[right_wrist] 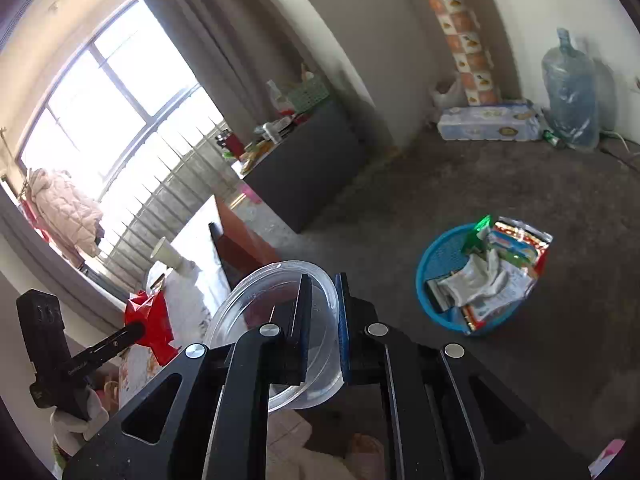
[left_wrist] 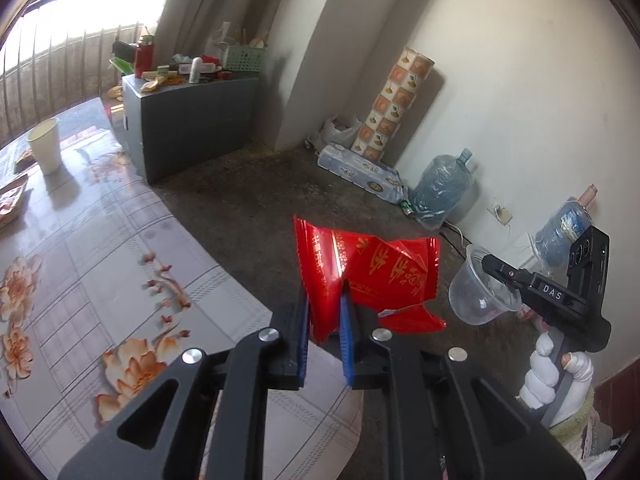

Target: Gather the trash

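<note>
Left of the blue basket [right_wrist: 448,264], over bare floor, my right gripper [right_wrist: 324,320] pinches the rim of a clear plastic cup [right_wrist: 256,300], light and crushable; my left gripper [left_wrist: 325,320] clamps a slippery, crinkly red wrapper [left_wrist: 360,272].

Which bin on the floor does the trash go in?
Look at the bare grey floor past the dark cabinet. Standing alone there is a round blue basket. Unlike the water jug by the wall, it is low, open and stuffed with wrappers.
</note>
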Tool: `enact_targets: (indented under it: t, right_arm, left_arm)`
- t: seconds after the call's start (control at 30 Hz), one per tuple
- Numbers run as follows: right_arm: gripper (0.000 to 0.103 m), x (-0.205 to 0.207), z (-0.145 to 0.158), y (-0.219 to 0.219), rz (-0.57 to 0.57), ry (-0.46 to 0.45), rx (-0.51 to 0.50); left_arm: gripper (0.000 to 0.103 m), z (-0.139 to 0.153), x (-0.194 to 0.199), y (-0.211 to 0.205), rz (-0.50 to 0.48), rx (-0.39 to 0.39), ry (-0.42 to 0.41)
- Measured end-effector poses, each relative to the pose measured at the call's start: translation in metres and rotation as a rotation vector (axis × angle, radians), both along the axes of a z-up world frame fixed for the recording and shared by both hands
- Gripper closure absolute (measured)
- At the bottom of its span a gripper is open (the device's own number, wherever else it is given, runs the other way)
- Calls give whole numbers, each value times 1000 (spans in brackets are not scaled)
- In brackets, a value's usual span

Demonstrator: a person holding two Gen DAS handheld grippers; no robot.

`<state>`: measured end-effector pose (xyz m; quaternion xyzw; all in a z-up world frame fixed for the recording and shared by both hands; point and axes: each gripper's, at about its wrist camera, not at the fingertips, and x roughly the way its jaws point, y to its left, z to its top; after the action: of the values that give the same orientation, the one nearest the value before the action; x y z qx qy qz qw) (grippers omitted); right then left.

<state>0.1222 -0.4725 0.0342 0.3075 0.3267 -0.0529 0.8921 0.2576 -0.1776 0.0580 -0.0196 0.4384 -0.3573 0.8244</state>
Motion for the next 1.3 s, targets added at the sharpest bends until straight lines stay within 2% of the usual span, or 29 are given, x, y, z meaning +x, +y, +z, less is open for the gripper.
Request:
enact_targets:
  t: [0.17,0.33,0.47,0.53,0.57,0.6,0.63,0.67,0.7,0.83,1.03,1.17,1.3]
  right_arm:
    - [93,-8,-42,-51,-134,72,44]
    - [93,7,-95,-91,-229,154,94]
    - [93,29,-135,-120,-288,215,125]
    - [93,43,-156,-137,-329,235,152]
    - [90,49,-164,-145,-350,237,166]
    - [86,57,-173,-153,-377,241,176]
    - [83,64,-182,-161,-394,240,190]
    - [75,71,-192,-167,-395,241,212]
    - [70,77,-201,-171,-393,250,227]
    - [69,85,-221,-171,-393,295,233]
    - [69,68,-214,-163,-384,274,223]
    - [69,52,-193,-160,-388,245,193]
    - [69,35,-155,-142,-339,202,110]
  left_arm:
    - [90,-35,39,-96,-93,83,112]
    - [90,-91,78,-181,-156,196,220]
    - [90,-138,98,-239,-201,321,193]
    - [87,-160,111,-261,-203,333,225]
    - [83,-170,119,-272,-198,328,244]
    - [69,-179,125,-281,-193,329,257]
    - [63,-185,131,-288,-171,328,255]
    - [53,-189,136,-292,-142,319,247]
    - [50,-193,139,-294,-123,302,245]
    - [48,-194,145,-286,-97,231,278]
    - [46,-168,143,-264,-110,187,237]
    - [46,-143,134,-243,-110,152,227]
    - [45,-97,108,-210,-158,91,182]
